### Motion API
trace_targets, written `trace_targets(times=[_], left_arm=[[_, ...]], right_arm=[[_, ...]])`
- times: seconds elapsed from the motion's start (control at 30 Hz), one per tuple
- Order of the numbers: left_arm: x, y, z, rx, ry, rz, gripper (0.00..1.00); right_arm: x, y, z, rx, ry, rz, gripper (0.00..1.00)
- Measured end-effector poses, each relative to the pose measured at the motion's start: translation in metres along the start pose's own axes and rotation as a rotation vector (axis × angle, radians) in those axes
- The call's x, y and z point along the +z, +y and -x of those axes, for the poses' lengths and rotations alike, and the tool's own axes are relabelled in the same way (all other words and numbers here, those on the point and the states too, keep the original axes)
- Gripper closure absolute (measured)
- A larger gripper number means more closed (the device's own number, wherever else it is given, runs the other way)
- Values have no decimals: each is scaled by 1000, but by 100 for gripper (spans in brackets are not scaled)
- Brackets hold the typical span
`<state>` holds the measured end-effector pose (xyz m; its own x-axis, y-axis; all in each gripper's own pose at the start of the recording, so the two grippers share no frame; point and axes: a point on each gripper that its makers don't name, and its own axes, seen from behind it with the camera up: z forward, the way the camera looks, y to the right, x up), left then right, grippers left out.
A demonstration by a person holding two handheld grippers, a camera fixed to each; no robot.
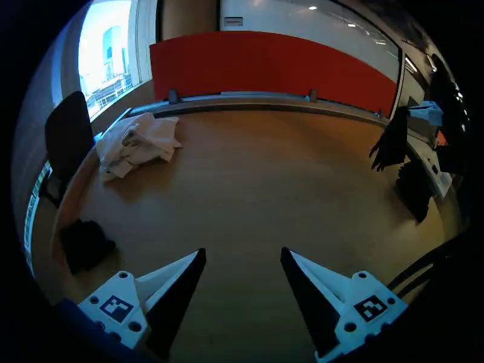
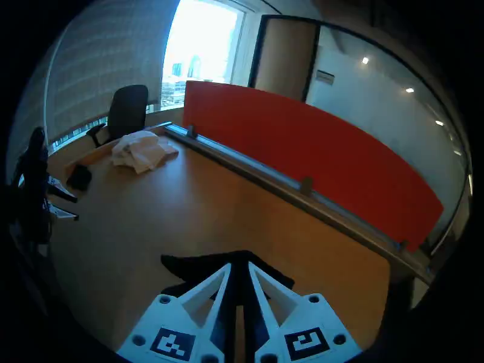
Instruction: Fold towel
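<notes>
A crumpled white towel (image 1: 138, 142) (image 2: 140, 150) lies in a heap at the far window-side corner of the wooden table (image 1: 254, 181) (image 2: 181, 212). My left gripper (image 1: 242, 254) is open, low over the bare table, well short of the towel and with nothing between its fingers. My right gripper (image 2: 239, 266) has its fingers pressed together over the table, far from the towel. A dark patch (image 2: 181, 265), cloth or shadow, spreads under its tips. In the left gripper view the right gripper (image 1: 390, 145) hangs at the table's right side.
A red divider screen (image 1: 266, 66) (image 2: 314, 151) runs along the table's back edge. A small black object (image 1: 85, 242) (image 2: 79, 176) lies near the towel's side of the table. A black office chair (image 1: 66, 133) (image 2: 127, 109) stands by the window.
</notes>
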<state>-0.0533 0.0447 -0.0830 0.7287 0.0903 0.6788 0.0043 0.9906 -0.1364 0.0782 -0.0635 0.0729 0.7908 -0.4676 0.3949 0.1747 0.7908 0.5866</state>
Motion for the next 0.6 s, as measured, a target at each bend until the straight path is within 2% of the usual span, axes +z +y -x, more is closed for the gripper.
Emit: trace_targets(times=[0.6], left_arm=[[8,12,-10,19,-9,7,8]], right_arm=[[-39,98,34,54,-45,114,96]])
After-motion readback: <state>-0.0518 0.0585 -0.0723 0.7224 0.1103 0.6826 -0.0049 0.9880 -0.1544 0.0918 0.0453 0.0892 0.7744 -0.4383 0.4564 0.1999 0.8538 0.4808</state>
